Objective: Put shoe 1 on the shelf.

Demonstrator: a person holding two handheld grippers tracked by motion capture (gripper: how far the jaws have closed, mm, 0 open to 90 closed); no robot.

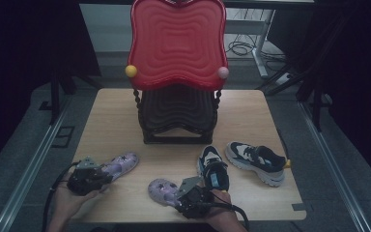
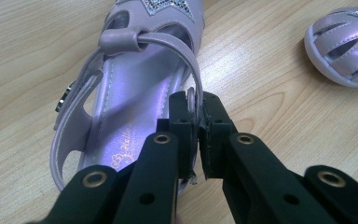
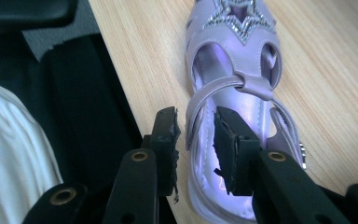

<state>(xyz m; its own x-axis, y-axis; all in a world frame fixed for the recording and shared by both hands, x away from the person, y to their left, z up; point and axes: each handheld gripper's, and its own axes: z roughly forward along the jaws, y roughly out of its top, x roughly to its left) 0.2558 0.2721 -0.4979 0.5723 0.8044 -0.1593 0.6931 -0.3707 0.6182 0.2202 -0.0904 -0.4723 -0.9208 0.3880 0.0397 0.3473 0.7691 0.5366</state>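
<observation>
Between the left tool's [image 2: 199,119] jaws — sandal [image 2: 121,116] strap, pinched tight.

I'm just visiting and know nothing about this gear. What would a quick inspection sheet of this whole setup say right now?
Surface: wooden table, bare between items.
Job's things: two lilac sandals; two dark sneakers.
Clutter: red two-tier rack at the table's back.
Grippers: left gripper shut on the left sandal's side wall; right gripper open, jaws astride the other sandal's side wall.
Cables: one trails from each gripper; more lie on the floor behind.
Surroundings: dark curtains, grey floor.
</observation>
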